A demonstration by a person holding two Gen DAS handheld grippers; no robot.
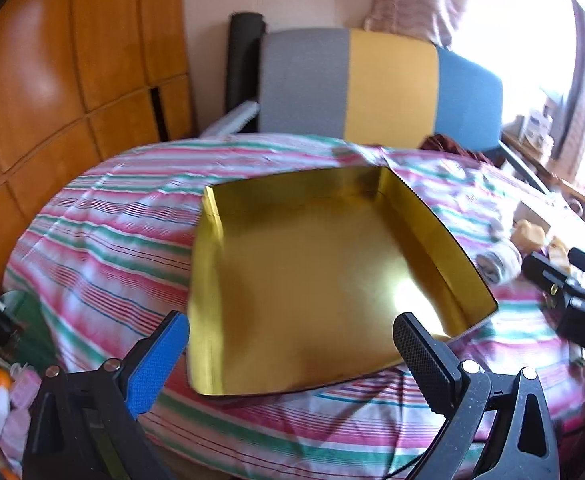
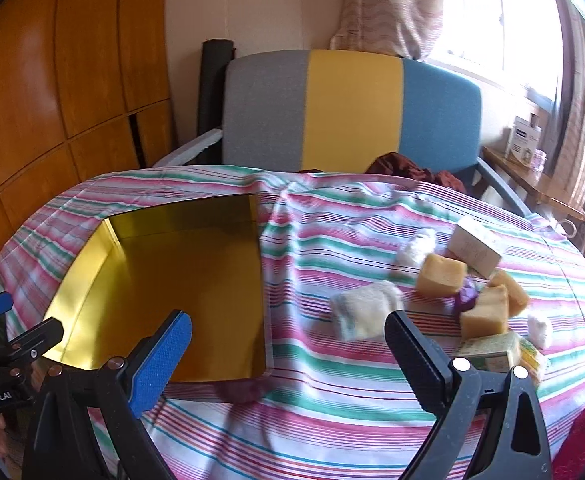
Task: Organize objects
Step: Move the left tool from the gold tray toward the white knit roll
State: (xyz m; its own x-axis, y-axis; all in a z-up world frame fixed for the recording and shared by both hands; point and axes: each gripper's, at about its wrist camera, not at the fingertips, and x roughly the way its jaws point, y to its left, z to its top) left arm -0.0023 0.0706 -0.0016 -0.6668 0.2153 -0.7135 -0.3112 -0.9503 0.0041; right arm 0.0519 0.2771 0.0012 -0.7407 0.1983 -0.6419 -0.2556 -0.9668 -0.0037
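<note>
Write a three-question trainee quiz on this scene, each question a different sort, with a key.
1. True or false: the gold tray already holds a sponge block.
2. Multiple choice: the rolled white cloth lies (A) inside the tray, (B) on the striped sheet beside the tray, (C) on the chair.
3. Fill in: the right gripper has its fingers ____.

Key: 1 false, the tray is empty; 2 B; 3 open, gripping nothing.

Tin [image 2: 180, 280] left of blocks [image 2: 440, 276]
</note>
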